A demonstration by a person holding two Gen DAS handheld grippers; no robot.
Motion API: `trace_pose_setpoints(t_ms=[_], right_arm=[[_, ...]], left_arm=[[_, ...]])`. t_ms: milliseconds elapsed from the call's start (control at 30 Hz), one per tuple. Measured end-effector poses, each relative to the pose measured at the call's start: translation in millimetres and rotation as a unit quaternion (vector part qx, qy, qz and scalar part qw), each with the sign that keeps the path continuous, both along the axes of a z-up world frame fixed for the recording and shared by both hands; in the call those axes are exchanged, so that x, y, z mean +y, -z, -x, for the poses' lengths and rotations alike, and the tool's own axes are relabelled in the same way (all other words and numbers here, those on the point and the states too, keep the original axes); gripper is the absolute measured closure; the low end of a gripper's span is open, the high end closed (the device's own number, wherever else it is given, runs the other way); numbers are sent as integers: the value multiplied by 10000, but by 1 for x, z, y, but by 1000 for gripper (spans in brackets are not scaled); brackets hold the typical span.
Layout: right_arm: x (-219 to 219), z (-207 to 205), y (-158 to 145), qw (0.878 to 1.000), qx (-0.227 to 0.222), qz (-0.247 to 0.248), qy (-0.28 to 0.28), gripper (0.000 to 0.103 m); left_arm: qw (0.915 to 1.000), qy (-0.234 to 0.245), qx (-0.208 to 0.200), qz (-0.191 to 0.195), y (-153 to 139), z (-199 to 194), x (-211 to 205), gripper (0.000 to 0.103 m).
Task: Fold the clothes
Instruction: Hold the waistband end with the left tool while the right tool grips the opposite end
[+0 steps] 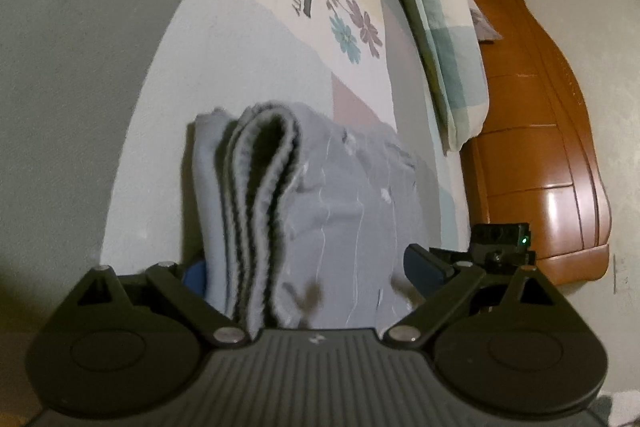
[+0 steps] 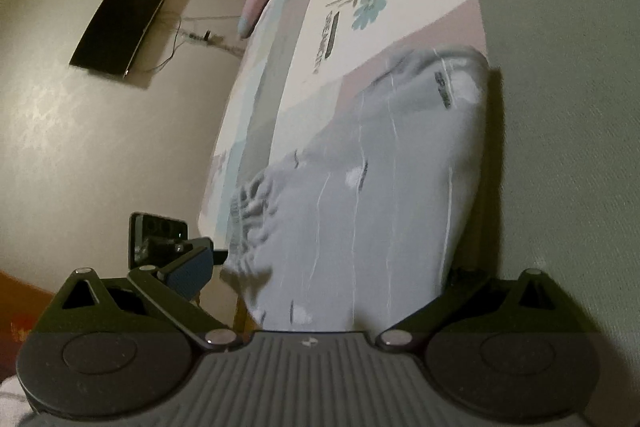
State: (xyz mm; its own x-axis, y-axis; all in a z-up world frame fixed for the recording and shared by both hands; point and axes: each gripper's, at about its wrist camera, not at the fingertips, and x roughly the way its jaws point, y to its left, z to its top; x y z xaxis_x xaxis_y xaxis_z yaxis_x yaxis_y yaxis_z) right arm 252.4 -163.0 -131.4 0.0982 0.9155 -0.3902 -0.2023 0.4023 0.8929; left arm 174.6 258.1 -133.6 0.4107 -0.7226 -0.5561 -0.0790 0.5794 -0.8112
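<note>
My left claw point(image 1: 316, 267) stands wide open. The garment point(image 1: 320, 195) fills the gap between its fingers; I cannot tell whether either pad touches the cloth. The blue left pad point(image 1: 194, 275) is mostly hidden behind the fabric; the right pad point(image 1: 424, 267) is clear of it.

My right claw point(image 2: 332, 267) also stands wide open, with the same garment point(image 2: 380, 179) between its fingers. Its left pad point(image 2: 190, 269) sits just beside the cloth edge; the right finger is hidden behind the fabric.

The garment is grey with thin pale lines. It is folded into layers, with ribbed edges point(image 1: 260, 179) stacked at one side. It lies on the bed point(image 1: 256, 27), at the near edge of the flowered sheet. A pillow point(image 1: 436, 27) lies near the headboard point(image 1: 540, 131). A dark screen point(image 2: 120, 27) hangs on the wall.
</note>
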Motion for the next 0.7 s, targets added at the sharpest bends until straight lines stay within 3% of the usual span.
trace_pose_setpoints(t_ms=[133,400,500,700], right_arm=[[17,-15,2,9997,9,-62,216,0],[4,10,2,9995,-71,-8,299,0],[15,5,0,9992,-99,103,364,0],[12,11,6,9984,-141,-173,520,0]], left_arm=[[9999,-15,-93,-38,0,-10,-6,9],[9996,56,-201,184,6,3,-2,9],[9997,63,-233,104,4,-8,-8,9],[9996,88,-249,-67,-1,0,-14,8]])
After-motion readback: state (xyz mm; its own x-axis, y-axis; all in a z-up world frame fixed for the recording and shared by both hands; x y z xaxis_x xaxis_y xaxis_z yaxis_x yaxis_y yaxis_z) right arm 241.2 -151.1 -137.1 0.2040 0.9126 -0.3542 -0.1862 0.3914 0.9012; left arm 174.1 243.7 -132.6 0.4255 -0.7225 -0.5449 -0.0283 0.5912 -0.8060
